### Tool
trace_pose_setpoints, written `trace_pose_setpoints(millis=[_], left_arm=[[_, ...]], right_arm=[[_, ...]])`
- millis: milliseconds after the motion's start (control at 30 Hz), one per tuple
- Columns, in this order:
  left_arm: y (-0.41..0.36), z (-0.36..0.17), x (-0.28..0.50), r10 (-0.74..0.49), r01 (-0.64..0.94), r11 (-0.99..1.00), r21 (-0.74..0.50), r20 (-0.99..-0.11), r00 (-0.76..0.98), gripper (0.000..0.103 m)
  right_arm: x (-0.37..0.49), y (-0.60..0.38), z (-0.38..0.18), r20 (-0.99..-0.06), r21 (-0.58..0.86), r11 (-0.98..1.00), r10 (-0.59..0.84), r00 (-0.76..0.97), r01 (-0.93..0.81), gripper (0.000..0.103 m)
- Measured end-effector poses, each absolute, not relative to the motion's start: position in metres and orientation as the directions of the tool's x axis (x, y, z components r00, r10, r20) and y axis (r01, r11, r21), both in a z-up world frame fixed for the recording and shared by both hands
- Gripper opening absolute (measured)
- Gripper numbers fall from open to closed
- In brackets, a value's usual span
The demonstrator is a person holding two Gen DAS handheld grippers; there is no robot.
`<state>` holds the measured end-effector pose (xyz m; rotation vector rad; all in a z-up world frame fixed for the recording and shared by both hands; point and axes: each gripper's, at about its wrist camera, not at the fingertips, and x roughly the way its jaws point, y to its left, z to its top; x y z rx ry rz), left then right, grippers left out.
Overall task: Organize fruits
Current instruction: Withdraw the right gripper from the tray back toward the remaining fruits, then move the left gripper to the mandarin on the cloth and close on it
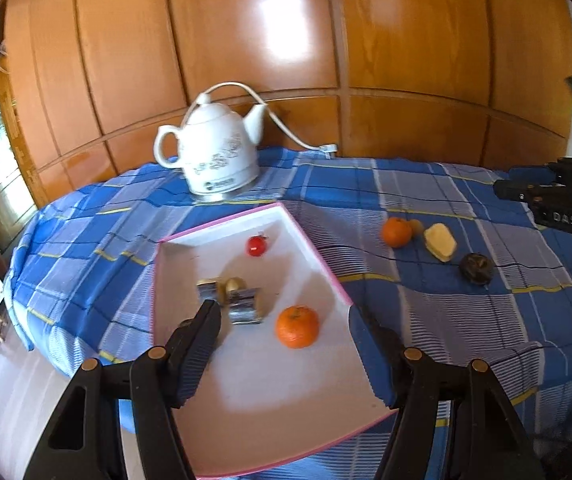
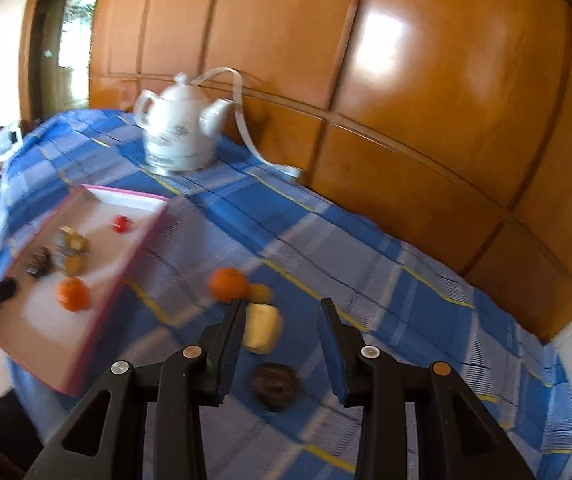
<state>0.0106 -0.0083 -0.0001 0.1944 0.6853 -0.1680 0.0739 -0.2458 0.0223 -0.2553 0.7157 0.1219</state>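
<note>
L wrist view: my left gripper (image 1: 281, 316) is spread wide over the pink-rimmed tray (image 1: 326, 268), holding nothing. In tray: orange (image 1: 297, 327) between my fingers, red fruit (image 1: 256, 246) farther back, foil-wrapped pieces (image 1: 231, 298) by my left fingertip. On the blue plaid cloth (image 1: 426, 312), right of tray: second orange (image 1: 396, 232), yellow piece (image 1: 440, 242), dark round fruit (image 1: 476, 268). White kettle (image 1: 215, 152) behind.

R wrist view (blurred): my right gripper (image 2: 281, 320) is spread, empty, above the cloth; yellow piece (image 2: 262, 327) and dark fruit (image 2: 273, 385) sit between the fingers, orange (image 2: 227, 284) just beyond.
</note>
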Motion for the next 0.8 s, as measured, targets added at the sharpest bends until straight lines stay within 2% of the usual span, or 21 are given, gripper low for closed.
trace_pose_setpoints(millis=[133,267,400,567,800], left_arm=[[-0.027,0.000,0.022,-0.131,0.261,0.960,0.102,-0.661,0.739,0.067],[-0.047,-0.002,0.033,-0.167,0.302,0.950,0.084,-0.680,0.714,0.067],[-0.072,-0.008,0.056,-0.245,0.349,0.937,-0.003,-0.719,0.651,0.064],[-0.093,-0.019,0.088,-0.274,0.365,0.929,-0.052,-0.759,0.590,0.049],[-0.116,-0.035,0.133,-0.294,0.355,0.929,-0.104,-0.792,0.535,0.049]], right_arm=[[0.087,-0.289,0.005,-0.690,-0.166,0.981,-0.040,0.723,-0.104,0.038],[0.095,-0.327,-0.013,-0.737,-0.024,1.000,-0.016,0.676,-0.002,0.038],[0.097,-0.349,-0.013,-0.758,0.061,0.995,-0.004,0.652,0.077,0.038],[0.096,-0.357,-0.013,-0.767,0.130,0.987,0.038,0.640,0.097,0.038],[0.102,-0.341,-0.019,-0.784,0.110,0.993,0.063,0.617,0.039,0.038]])
